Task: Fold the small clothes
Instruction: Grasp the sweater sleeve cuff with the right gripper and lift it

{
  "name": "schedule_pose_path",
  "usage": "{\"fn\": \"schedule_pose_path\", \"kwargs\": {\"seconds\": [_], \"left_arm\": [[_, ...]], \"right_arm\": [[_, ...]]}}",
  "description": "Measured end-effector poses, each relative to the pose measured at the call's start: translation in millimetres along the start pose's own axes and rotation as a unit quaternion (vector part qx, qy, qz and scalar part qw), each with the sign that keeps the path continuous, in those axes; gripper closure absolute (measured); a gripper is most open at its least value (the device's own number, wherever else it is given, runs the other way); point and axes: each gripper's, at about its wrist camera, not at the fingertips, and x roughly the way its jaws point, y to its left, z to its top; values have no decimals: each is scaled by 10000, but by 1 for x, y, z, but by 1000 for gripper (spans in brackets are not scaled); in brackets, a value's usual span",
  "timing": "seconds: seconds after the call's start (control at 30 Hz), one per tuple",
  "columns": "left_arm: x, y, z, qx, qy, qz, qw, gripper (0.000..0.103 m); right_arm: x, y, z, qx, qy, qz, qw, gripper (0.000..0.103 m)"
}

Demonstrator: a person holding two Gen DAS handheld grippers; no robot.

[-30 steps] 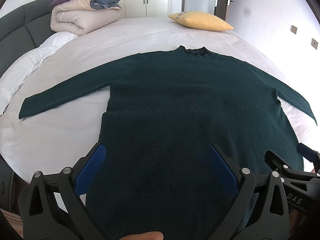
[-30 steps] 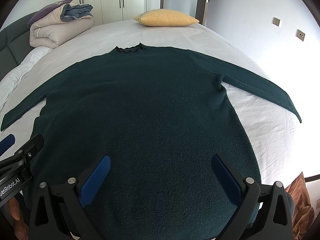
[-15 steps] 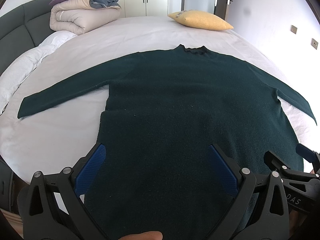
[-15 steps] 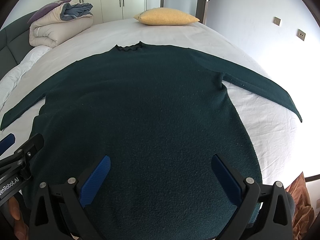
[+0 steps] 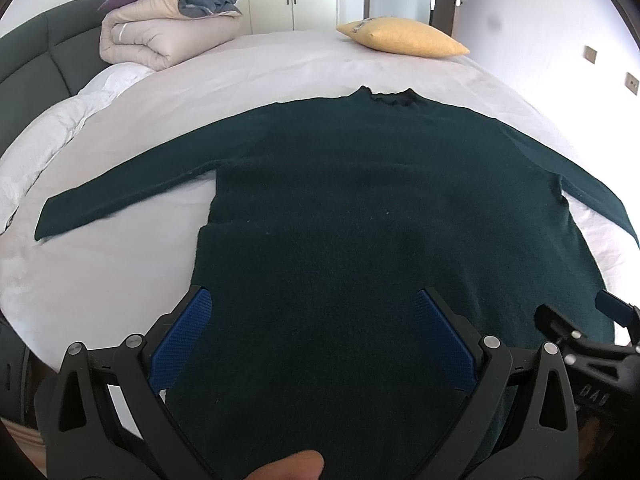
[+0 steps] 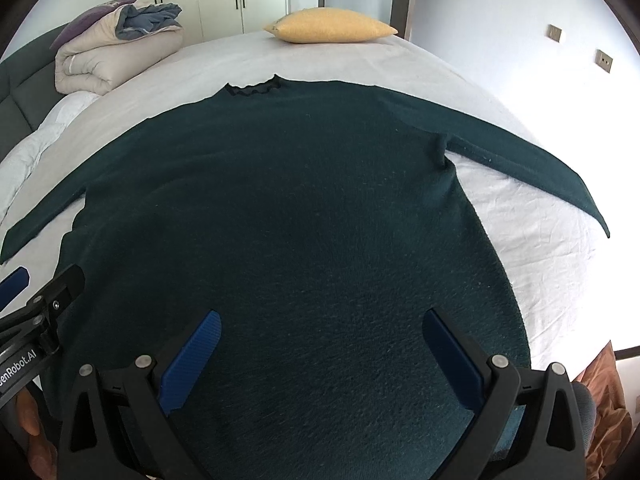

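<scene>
I take the sweater point(image 5: 380, 208) as my landmark. It is dark green and it lies flat on the white bed sheet point(image 5: 120, 280), with the collar point(image 5: 394, 98) far from me and the bottom hem near my grippers.

Far to the left of the sweater, at the dark headboard point(image 5: 36, 60), I see a rolled duvet point(image 5: 160, 40). The left sleeve point(image 5: 120, 200) is stretched out over the sheet. Over the left part of the hem I hold my left gripper point(image 5: 312, 332); its blue fingers point(image 5: 182, 340) are spread wide apart, with only sweater fabric seen between them. I cannot tell if they touch the knit. A fingertip of my hand point(image 5: 288, 468) shows at the lower edge of this view.

Behind the collar lies a yellow pillow point(image 6: 332, 26), near the far edge of the bed.

Over the right part of the hem is my right gripper point(image 6: 320, 344), also with its fingers point(image 6: 452, 360) spread wide and nothing pinched. The right sleeve point(image 6: 520, 160) goes out to the right over the wrinkled sheet. The two grippers are side by side, near each other, both pointing toward the collar.
</scene>
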Motion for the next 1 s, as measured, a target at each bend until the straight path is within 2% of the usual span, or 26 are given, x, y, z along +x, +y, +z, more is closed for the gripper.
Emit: {"fn": "schedule_pose_path", "kwargs": {"seconds": [0.1, 0.2, 0.33, 0.4, 0.5, 0.6, 0.67, 0.77, 0.87, 0.93, 1.0], "left_arm": [[4, -2, 6, 84, -63, 81, 9999, 0], [10, 2, 15, -31, 5, -189, 9998, 0], [19, 4, 32, -155, 14, -443, 9989, 0], [23, 0, 40, -132, -10, -556, 9984, 0], [33, -7, 51, -62, 19, -864, 9962, 0], [50, -16, 60, -78, 300, -1207, 9922, 0], [55, -22, 63, -97, 216, -1337, 9907, 0], [61, -35, 65, -23, 147, -1483, 9888, 0], [75, -48, 69, 48, 387, -1543, 9873, 0], [85, -50, 72, -33, 515, -1695, 9842, 0], [93, -50, 74, -105, 570, -1689, 9839, 0]], "right_arm": [[2, -23, 7, 299, -5, 56, 9995, 0], [-1, -66, 21, 781, -147, 91, 9968, 0], [-7, -156, 39, 1683, -464, -64, 9846, 0], [-7, -214, 45, 2333, -540, -96, 9708, 0], [0, -303, 44, 3489, -526, 162, 9356, 0], [21, -377, 32, 4699, -473, 1026, 8755, 0], [38, -407, 22, 5248, -386, 1467, 8376, 2], [56, -429, 14, 5726, -445, 1974, 7945, 2], [68, -436, 19, 5873, -534, 2180, 7776, 2], [76, -443, 26, 5966, -624, 2274, 7671, 2], [82, -452, 32, 6077, -673, 2317, 7566, 2]]}}
